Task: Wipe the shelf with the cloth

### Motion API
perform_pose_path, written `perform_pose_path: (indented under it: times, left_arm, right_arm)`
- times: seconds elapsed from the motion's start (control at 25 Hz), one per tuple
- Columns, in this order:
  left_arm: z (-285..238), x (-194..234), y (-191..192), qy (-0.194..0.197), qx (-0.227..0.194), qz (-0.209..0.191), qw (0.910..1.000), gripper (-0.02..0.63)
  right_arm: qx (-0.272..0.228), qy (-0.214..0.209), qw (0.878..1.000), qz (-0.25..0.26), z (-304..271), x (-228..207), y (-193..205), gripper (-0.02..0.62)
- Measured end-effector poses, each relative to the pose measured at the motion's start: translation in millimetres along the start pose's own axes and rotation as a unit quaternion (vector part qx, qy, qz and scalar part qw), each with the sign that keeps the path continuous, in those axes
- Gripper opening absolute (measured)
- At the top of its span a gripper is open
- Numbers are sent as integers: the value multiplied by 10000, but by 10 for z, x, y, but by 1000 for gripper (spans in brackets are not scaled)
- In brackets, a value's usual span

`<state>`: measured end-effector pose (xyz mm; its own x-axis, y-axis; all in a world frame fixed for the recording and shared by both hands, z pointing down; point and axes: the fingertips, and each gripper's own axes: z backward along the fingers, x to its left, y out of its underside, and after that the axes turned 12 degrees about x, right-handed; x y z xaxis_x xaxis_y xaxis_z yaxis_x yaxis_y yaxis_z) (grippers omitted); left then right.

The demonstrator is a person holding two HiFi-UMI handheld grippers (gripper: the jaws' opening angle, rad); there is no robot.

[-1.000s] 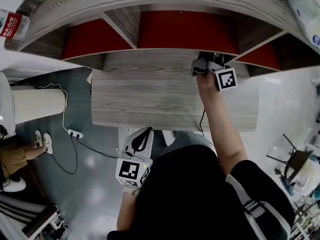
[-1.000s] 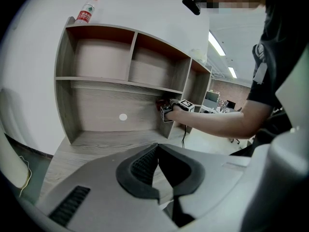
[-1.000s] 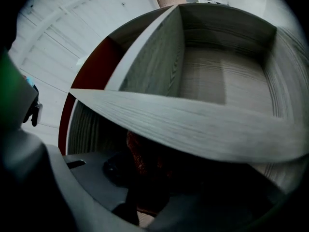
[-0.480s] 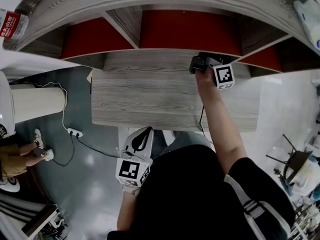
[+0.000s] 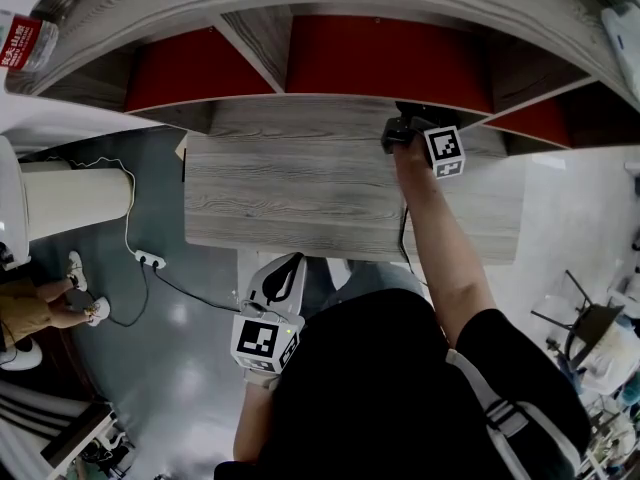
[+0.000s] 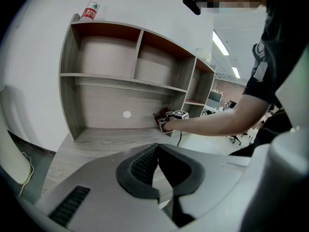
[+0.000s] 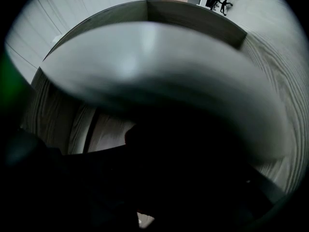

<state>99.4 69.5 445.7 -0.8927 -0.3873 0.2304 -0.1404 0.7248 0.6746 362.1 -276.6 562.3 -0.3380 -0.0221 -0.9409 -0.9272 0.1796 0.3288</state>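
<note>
The grey wood shelf unit (image 5: 300,183) has red back panels. In the head view my right gripper (image 5: 405,123) reaches under the upper board at the back right of the lower shelf. The left gripper view shows that right gripper (image 6: 165,122) pressing a reddish cloth (image 6: 161,115) against the shelf's back corner. The right gripper view is almost all dark, so its jaws are hidden there. My left gripper (image 5: 288,265) hangs low by the person's body, off the shelf. Its jaws (image 6: 157,148) meet with nothing between them.
A water bottle (image 6: 91,8) stands on top of the shelf unit's left end (image 5: 25,43). On the floor at left are a white column (image 5: 70,203), a power strip with its cable (image 5: 150,264) and a bystander's feet (image 5: 75,313). A chair (image 5: 590,323) stands at right.
The right gripper has edged slightly further back into the shelf corner. The left gripper has stayed where it was. The bystander at the left edge has shifted.
</note>
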Motion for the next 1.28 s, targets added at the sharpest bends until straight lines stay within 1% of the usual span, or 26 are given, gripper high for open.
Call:
perform_pose_path:
  times: [0.24, 0.32, 0.4, 0.48, 0.72, 0.84, 0.92, 1.12, 1.28]
  left_arm:
    - [10, 17, 28, -18, -3, 57, 10000, 8]
    - [19, 29, 49, -18, 5, 76, 10000, 8]
    - [33, 51, 68, -18, 7, 93, 10000, 8]
    - [47, 69, 78, -17, -1, 104, 9999, 8]
    - [127, 123, 105, -24, -35, 115, 9999, 8]
    - [182, 181, 147, -40, -12, 135, 9999, 8]
    - [218, 219, 161, -35, -18, 131, 9999, 8]
    - [348, 379, 240, -88, 3, 167, 9998, 8]
    - [462, 588, 302, -125, -3, 237, 9996, 8]
  right_arm:
    - [176, 351, 9991, 173, -15, -234, 71, 126]
    - [189, 368, 9991, 119, -17, -250, 85, 126]
    - [122, 299, 9995, -51, -19, -226, 90, 126]
    - [-17, 120, 9998, -149, -16, -158, 70, 126]
    - [-447, -684, 9966, -114, -22, 290, -114, 126]
    - [-568, -809, 9950, -173, -43, 369, -136, 126]
    - [-583, -879, 9940, -281, -41, 456, -89, 126]
    - [-610, -1291, 9890, -384, -66, 770, 67, 126]
    - [-527, -1711, 9837, -186, -112, 972, 259, 124]
